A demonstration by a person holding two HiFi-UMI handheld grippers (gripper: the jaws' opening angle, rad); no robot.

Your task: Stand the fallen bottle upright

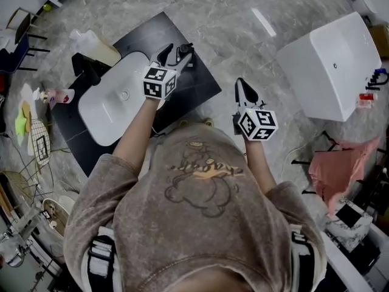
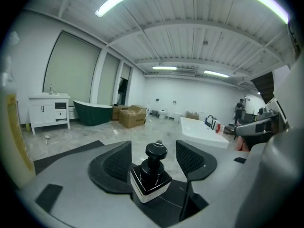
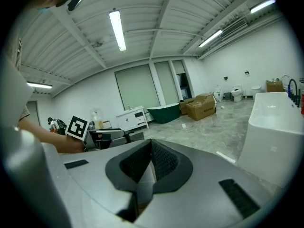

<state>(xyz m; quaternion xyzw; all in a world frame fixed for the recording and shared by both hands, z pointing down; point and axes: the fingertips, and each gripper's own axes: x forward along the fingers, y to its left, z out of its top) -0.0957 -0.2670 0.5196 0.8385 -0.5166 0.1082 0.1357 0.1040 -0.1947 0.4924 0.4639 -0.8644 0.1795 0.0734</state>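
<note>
While left gripper [image 2: 154, 147] jaws stand apart around the upright bottle [image 2: 151, 177], right gripper [image 3: 151, 150] jaws sit closed together.

One cam up top, two on grippers
Head cam looks steeply down over the person's shoulders [image 1: 106, 181] at the counter [image 1: 200, 89]; gripper cams sit tight behind their fingers [image 2: 111, 167], facing roughly level across the room, both catching the green tub [image 2: 92, 113].
</note>
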